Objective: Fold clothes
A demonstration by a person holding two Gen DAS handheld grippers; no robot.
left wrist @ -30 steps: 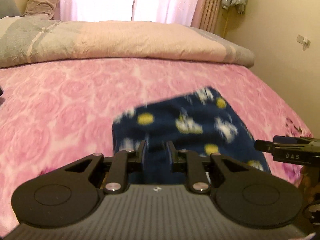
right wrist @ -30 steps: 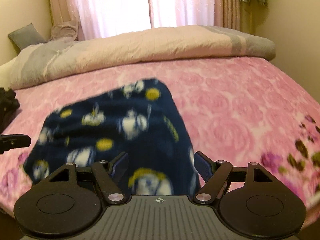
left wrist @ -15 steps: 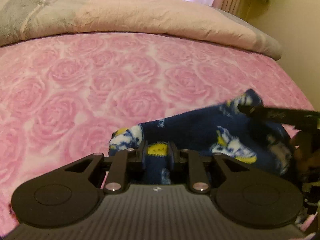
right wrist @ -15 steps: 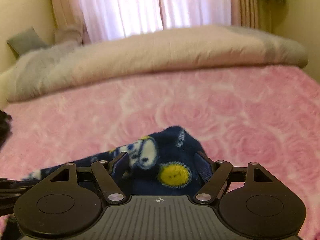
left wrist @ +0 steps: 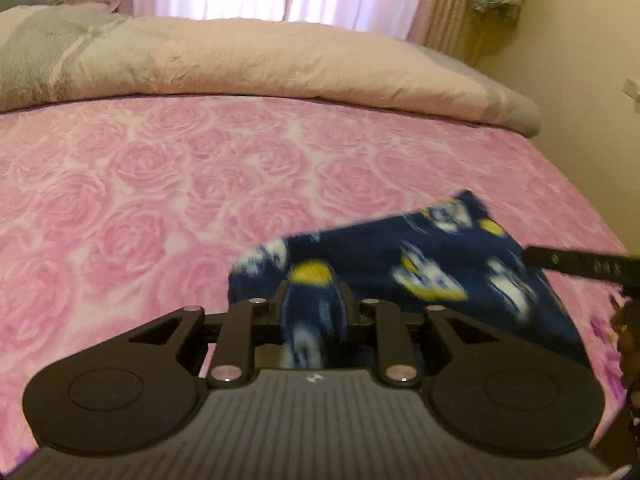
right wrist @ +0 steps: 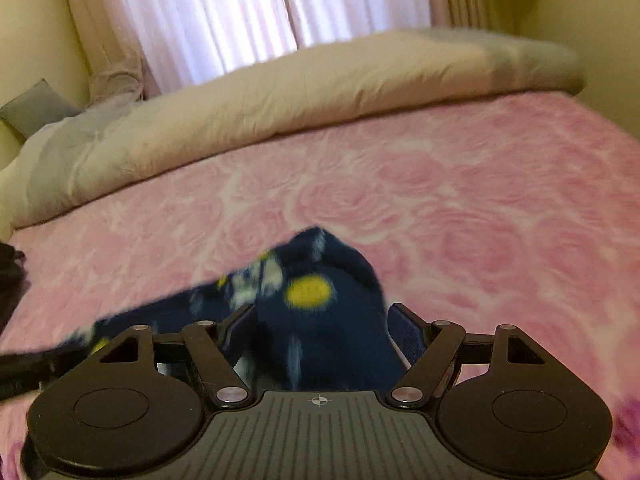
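A navy fleece garment [left wrist: 400,248] with white and yellow prints is held up over the pink rose bedspread [left wrist: 140,200]. My left gripper [left wrist: 312,300] is shut on its left corner, with cloth filling the narrow gap between the fingers. My right gripper [right wrist: 320,320] grips a thick bunch of the same garment [right wrist: 320,264], its jaws set wider. In the left wrist view, a finger of the right gripper [left wrist: 580,266] lies across the garment's right edge. The cloth is motion-blurred and its lower part is hidden behind the grippers.
A beige and grey duvet [left wrist: 280,64] is bunched along the far side of the bed, below pink curtains [right wrist: 240,12]. A dark item [right wrist: 10,276] lies at the left edge of the bed. A wall [left wrist: 580,80] stands close on the right.
A second ago the garment lay spread flat on the bed. Both grippers have since lifted its near edge and carried it forward, and the cloth now hangs bunched between them.
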